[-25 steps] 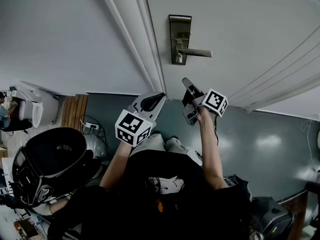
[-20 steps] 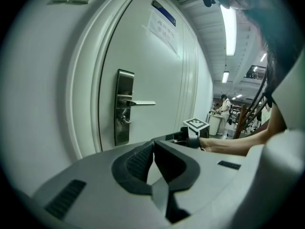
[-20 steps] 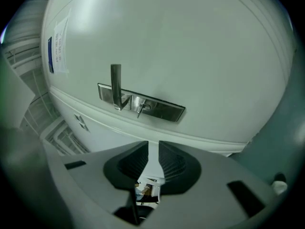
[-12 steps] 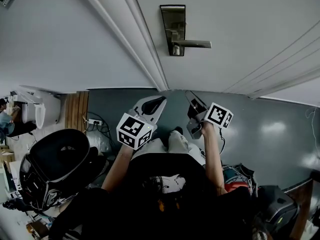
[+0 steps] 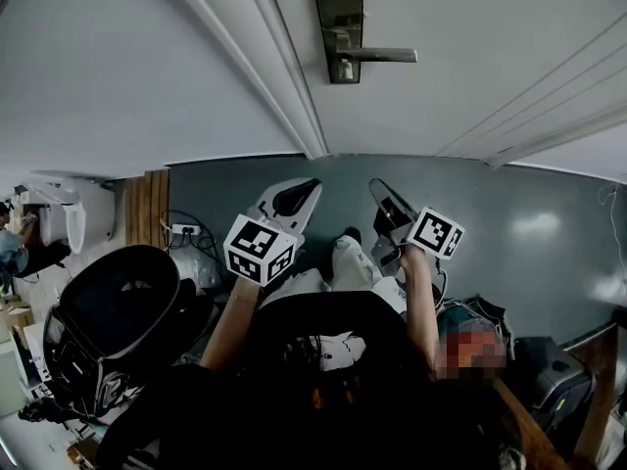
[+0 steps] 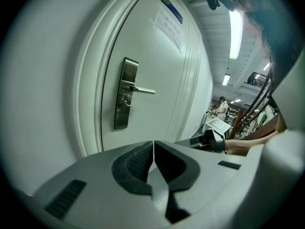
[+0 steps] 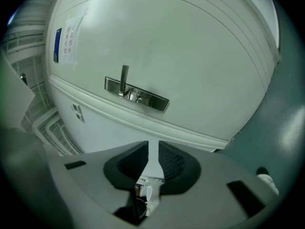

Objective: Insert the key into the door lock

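Both grippers have drawn back from the door lock [image 5: 338, 29], the head view placing left gripper [image 5: 299, 196] and right gripper [image 5: 384, 204] well below it; left gripper view: jaws pressed together, empty; right gripper view alone: jaws a slit apart, key [image 7: 144, 193] lodged at their base.

Beneath the left gripper [image 5: 297, 198] and the right gripper [image 5: 388, 204], glossy grey-blue floor [image 5: 529, 223] with pale patches of reflected light. Left of the left gripper, plain white wall [image 5: 98, 67]; lower, a strip of brown wooden boards [image 5: 145, 209], with a white power strip and dark cables [image 5: 181, 231] just beside it on the gripper's side. Further left, a white rounded plastic machine [image 5: 59, 218]. Below and left of the left gripper, a black rounded chair [image 5: 108, 321]. Below and right of the right gripper, a dark grey bag [image 5: 549, 385]. High ahead of the left gripper, a white paper notice with a blue strip [image 6: 167, 24]; to its right, long bright ceiling lights [image 6: 234, 27] and a distant standing person [image 6: 222, 107].
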Available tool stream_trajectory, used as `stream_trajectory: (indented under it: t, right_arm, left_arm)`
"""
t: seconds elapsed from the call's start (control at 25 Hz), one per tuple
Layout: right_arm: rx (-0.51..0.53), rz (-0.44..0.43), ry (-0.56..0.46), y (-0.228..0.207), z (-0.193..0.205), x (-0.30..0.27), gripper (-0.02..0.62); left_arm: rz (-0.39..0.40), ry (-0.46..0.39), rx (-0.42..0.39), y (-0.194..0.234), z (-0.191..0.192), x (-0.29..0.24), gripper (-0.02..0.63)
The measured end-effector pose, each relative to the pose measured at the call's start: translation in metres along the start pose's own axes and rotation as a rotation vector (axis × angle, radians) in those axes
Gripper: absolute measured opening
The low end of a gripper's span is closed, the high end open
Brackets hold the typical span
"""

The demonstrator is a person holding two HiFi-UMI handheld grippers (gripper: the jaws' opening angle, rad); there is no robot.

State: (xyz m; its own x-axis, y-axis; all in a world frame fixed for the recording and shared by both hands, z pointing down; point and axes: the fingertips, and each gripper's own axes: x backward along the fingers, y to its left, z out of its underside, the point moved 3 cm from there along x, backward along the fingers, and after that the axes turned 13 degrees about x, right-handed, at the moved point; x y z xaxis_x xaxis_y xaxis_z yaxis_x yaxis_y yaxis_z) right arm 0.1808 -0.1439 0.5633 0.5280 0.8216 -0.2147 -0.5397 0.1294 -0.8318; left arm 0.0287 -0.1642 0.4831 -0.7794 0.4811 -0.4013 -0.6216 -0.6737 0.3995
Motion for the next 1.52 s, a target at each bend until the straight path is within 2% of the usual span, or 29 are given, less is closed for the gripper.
stream_trajectory:
  t: [0.24,0.52,0.68,1.04,1.2,1.52]
  right_arm:
    - [0.026,0.004,-0.058,0.031,0.021,0.02,0.054]
    - [0.072,0.004,-0.088,0.076,0.076,0.043,0.05]
    - [0.085,0.022,-0.111,0.096,0.103,0.063,0.044]
    - [0.157,0.061,-0.176,0.137,0.136,0.098,0.032]
    - [0.204,0.094,-0.18,0.147,0.143,0.109,0.028]
    - [0.294,0.099,-0.158,0.169,0.159,0.114,0.027]
  left_arm:
    - [0.034,-0.026,-0.009,-0.008,0.013,0.038,0.012]
    - [0.076,-0.038,-0.001,-0.011,0.044,0.1,0.012]
    - [0.128,-0.051,-0.003,-0.024,0.053,0.123,0.012]
    - [0.242,-0.045,-0.04,-0.053,0.071,0.154,0.012]
    - [0.26,-0.052,-0.032,-0.06,0.078,0.163,0.012]
    - [0.277,-0.049,-0.029,-0.065,0.089,0.174,0.012]
